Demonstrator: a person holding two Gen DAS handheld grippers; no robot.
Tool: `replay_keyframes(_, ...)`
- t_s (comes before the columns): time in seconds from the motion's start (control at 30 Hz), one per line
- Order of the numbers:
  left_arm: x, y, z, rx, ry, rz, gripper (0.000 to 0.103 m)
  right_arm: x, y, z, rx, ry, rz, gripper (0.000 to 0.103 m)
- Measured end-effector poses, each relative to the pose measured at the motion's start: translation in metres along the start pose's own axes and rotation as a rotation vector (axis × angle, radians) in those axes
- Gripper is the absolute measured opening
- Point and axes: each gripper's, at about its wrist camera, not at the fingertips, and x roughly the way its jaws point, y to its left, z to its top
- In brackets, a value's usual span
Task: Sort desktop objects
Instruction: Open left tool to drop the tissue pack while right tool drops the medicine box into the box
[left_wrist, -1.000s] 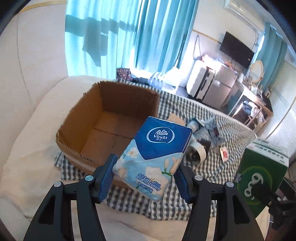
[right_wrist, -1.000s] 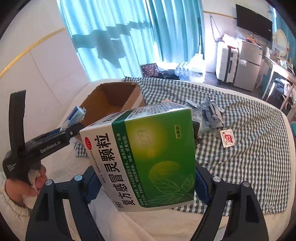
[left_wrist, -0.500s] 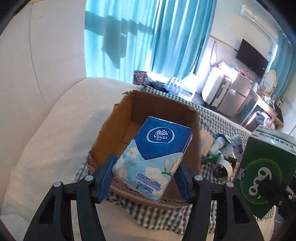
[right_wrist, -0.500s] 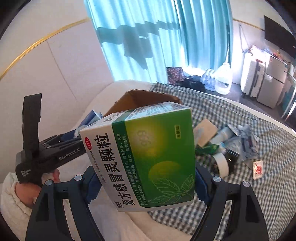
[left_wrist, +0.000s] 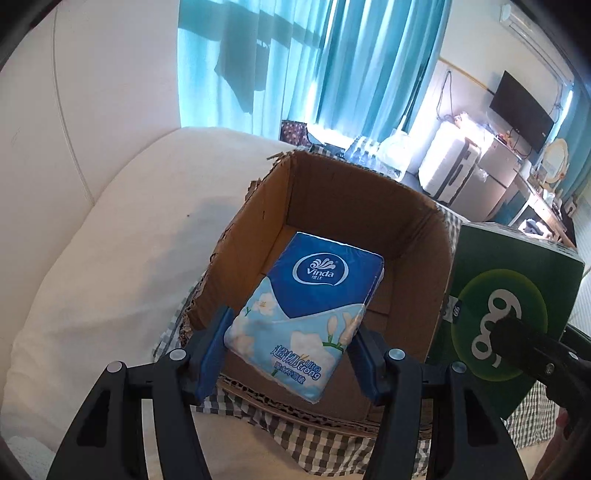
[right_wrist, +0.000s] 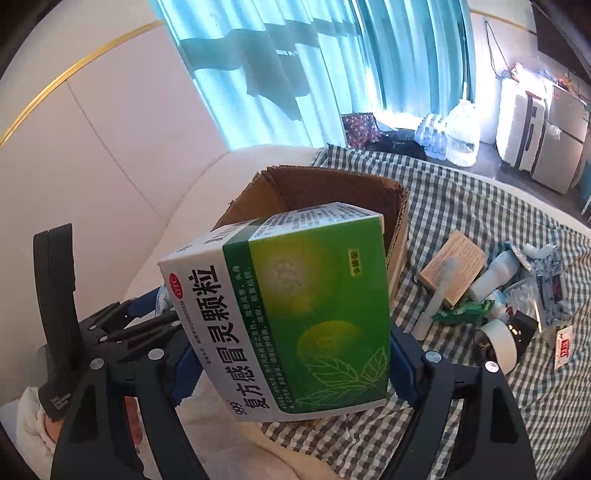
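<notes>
My left gripper (left_wrist: 291, 347) is shut on a blue Vinda tissue pack (left_wrist: 306, 306) and holds it above the near part of an open cardboard box (left_wrist: 413, 280). My right gripper (right_wrist: 295, 354) is shut on a green and white medicine box (right_wrist: 295, 314), held just right of the cardboard box (right_wrist: 332, 188). The medicine box also shows in the left wrist view (left_wrist: 509, 317). The left gripper's body shows in the right wrist view (right_wrist: 85, 332).
The cardboard box sits on a checked cloth (right_wrist: 480, 206) over a white cushion (left_wrist: 110, 240). To its right lie a brown card box (right_wrist: 454, 266), a white bottle (right_wrist: 495, 273), a tape roll (right_wrist: 498, 343), a green sachet (right_wrist: 461, 314) and foil packets (right_wrist: 546, 280).
Both grippers have moved toward the cardboard box with their loads. The tissue pack now hangs over the box's opening, and the medicine box is close beside the box's right wall.
</notes>
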Motion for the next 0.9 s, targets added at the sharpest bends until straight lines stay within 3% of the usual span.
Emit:
replay_keyframes(0.23, 0.009, 0.007, 0.002, -0.020, 0.001, 0.012, 0.065, 0.016, -0.001, 0.007, 0.030, -0.011, 0.002, 0.084)
replay_keyframes(0.37, 0.002, 0.004, 0.004, -0.023, -0.021, 0.007, 0.082, 0.007, 0.005, 0.017, 0.040, -0.079, -0.028, 0.089)
replay_keyframes(0.47, -0.004, 0.001, 0.005, -0.018, -0.029, -0.002, 0.082, -0.001, 0.007, 0.025, 0.069, -0.114, -0.007, 0.091)
replay_keyframes(0.63, -0.025, -0.003, -0.004, -0.009, -0.032, -0.008, 0.084, -0.025, 0.010, 0.027, 0.059, -0.168, -0.010, 0.091)
replay_keyframes(0.77, -0.048, -0.011, -0.013, -0.004, -0.037, -0.029, 0.086, -0.068, 0.003, 0.011, 0.073, -0.266, -0.034, 0.091)
replay_keyframes(0.9, -0.075, -0.023, -0.024, 0.008, -0.069, -0.044, 0.097, -0.115, -0.003, -0.002, 0.044, -0.335, -0.070, 0.091)
